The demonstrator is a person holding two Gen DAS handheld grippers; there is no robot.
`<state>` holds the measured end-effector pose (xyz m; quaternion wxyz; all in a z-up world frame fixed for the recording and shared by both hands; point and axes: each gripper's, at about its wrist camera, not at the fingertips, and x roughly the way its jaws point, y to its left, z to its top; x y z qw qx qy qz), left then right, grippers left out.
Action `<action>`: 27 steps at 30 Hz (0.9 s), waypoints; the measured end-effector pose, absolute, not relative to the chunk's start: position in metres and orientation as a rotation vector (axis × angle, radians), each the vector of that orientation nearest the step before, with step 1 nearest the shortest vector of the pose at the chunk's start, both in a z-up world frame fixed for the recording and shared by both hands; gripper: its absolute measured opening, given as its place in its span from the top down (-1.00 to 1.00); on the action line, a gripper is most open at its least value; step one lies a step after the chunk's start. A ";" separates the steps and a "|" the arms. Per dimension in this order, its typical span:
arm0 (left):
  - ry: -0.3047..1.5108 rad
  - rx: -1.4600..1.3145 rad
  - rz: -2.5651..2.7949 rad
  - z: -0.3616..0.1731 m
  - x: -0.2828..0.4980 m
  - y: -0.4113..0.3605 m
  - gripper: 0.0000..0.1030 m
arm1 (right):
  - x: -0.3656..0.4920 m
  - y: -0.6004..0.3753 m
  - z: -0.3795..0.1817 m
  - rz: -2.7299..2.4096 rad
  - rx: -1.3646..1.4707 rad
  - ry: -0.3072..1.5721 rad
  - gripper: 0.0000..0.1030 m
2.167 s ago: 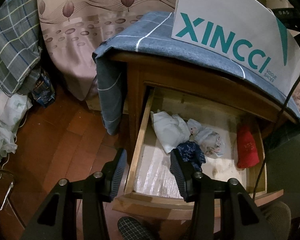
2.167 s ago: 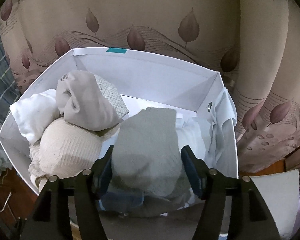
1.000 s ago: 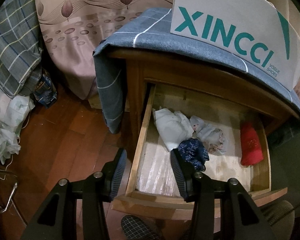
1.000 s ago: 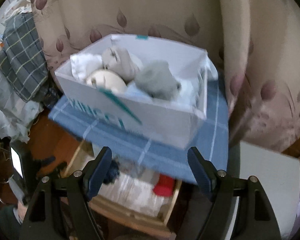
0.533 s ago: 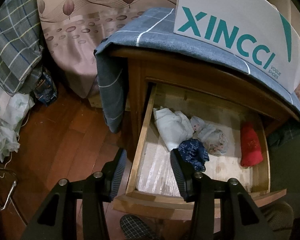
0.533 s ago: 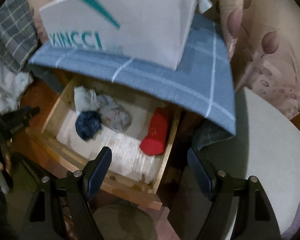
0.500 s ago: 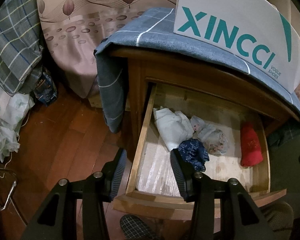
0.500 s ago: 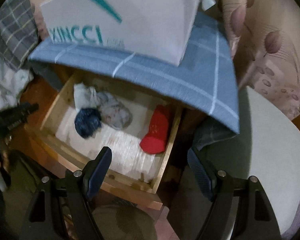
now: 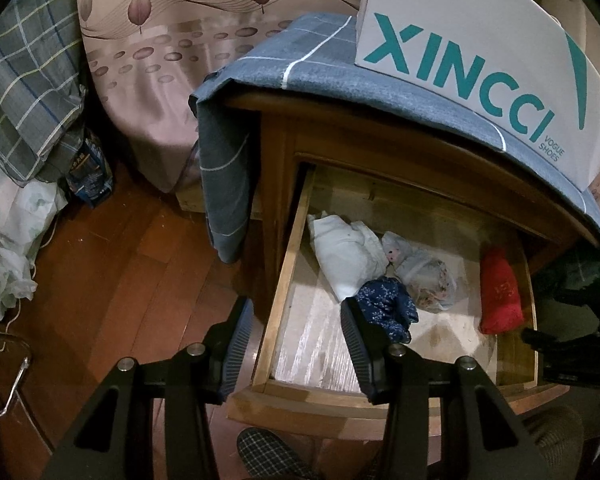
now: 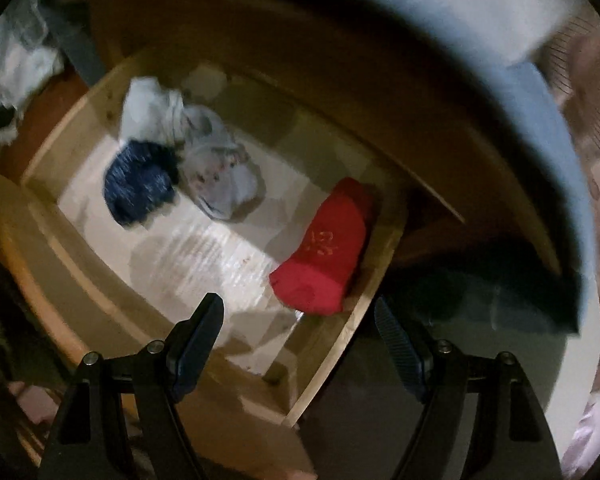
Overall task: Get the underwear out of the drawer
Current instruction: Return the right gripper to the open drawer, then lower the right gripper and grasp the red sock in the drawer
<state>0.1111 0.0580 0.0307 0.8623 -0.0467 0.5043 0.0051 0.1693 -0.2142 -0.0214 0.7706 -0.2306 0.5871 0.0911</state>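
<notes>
- Open wooden drawer (image 9: 288,264), pulled out of a nightstand draped in blue checked cloth (image 9: 300,68), with a white shoe box (image 9: 480,32) on top.
- Inside, four bundles of underwear: white (image 9: 344,252) at back left, pale floral (image 9: 424,272) beside it, navy floral (image 9: 384,308) just in front, red (image 10: 324,248) alone against the right wall.
- Left claw (image 9: 296,340) open and empty, straddling the drawer's left wall.
- Right claw (image 10: 298,328) wide open, empty (view blurred), above the drawer's right front corner, near the red bundle.

red underwear (image 10: 328,236), navy floral underwear (image 9: 386,306), teal-lettered white box (image 9: 472,52), blue checked cloth (image 9: 328,64)
</notes>
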 end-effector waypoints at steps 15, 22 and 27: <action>1.066 -0.120 0.006 0.028 0.113 0.060 0.10 | 0.197 -0.201 -0.087 0.193 -0.722 1.311 -0.46; 1.073 -0.117 0.004 0.026 0.114 0.058 0.10 | 0.213 -0.199 -0.103 0.202 -0.752 1.332 -0.49; 1.078 -0.129 0.001 0.025 0.114 0.059 0.10 | 0.223 -0.204 -0.113 0.212 -0.738 1.360 -0.56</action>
